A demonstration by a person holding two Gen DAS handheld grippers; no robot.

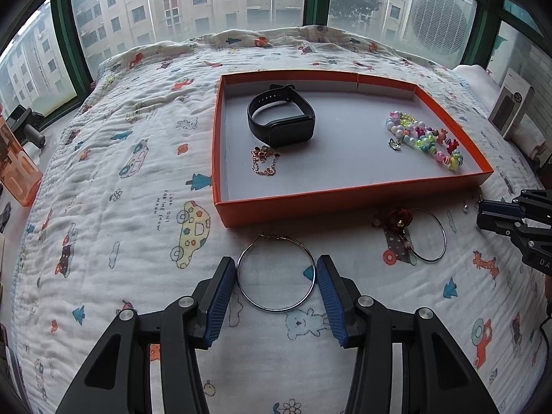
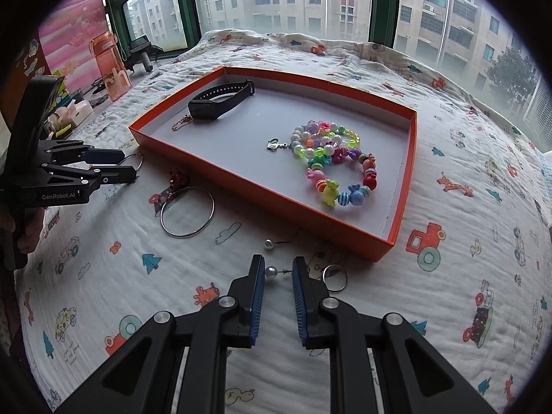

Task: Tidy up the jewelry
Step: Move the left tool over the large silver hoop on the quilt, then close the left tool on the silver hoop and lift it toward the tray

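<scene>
My left gripper (image 1: 276, 261) is shut on a large silver hoop earring (image 1: 257, 305) that lies flat on the printed quilt, one blue pad against each side. In front of it lies the orange tray (image 1: 220, 158) with a black smart band (image 1: 281, 120), a rose-gold chain (image 1: 264, 162) and coloured bead bracelets (image 1: 424, 138). My right gripper (image 2: 278, 266) is shut on a pearl stud earring (image 2: 271, 271), low over the quilt near the tray's front edge. A second pearl stud (image 2: 269, 244), a silver ring (image 2: 334, 277), a second hoop (image 2: 186, 212) and a red flower piece (image 2: 177, 176) lie loose.
The quilt (image 1: 120, 241) covers the whole work surface up to a window. An orange bottle (image 2: 112, 65) and small clutter stand at the far left. A grey box (image 1: 510, 107) leans at the right edge. A hand (image 2: 24, 234) holds the left gripper's handle.
</scene>
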